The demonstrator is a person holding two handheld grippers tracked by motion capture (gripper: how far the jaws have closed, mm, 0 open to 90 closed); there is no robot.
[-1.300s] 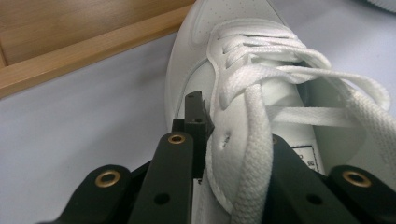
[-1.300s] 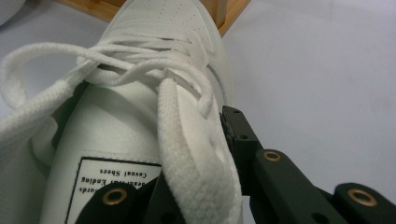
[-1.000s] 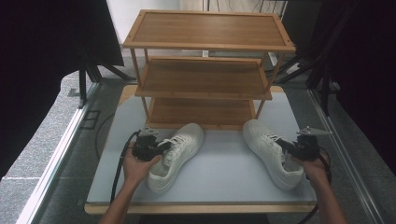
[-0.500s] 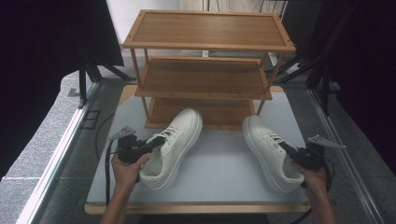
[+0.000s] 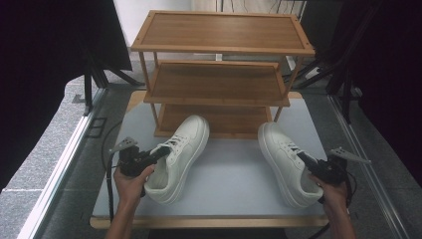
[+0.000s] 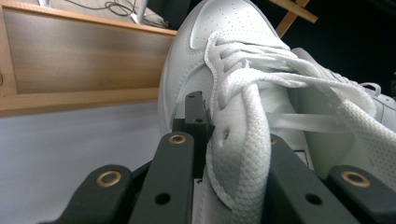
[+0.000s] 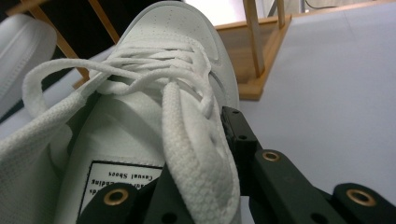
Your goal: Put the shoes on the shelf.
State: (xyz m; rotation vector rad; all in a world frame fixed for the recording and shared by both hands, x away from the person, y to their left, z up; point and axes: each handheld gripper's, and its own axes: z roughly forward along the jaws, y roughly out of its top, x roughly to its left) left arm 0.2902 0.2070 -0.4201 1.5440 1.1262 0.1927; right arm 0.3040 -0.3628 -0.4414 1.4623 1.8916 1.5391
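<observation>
High view: two white shoes lay on the desk (image 5: 234,169) before a wooden rack (image 5: 219,74). Left tongs (image 5: 158,153) clamped the left shoe (image 5: 181,154) by its side wall; right tongs (image 5: 304,160) likewise clamped the right shoe (image 5: 283,159).

Two shoes on the counter before a three-tier rack

The rack (image 5: 219,74) stands at the far side of the counter (image 5: 234,174). The left shoe (image 5: 181,154) lies just before the rack's bottom shelf, toe pointing toward it; the right shoe (image 5: 288,162) lies well apart to its right, toe also toward the rack. The left gripper (image 5: 158,153) sits at the left shoe's outer side, the right gripper (image 5: 304,160) at the right shoe's collar, each clamped on its shoe's edge.
</observation>
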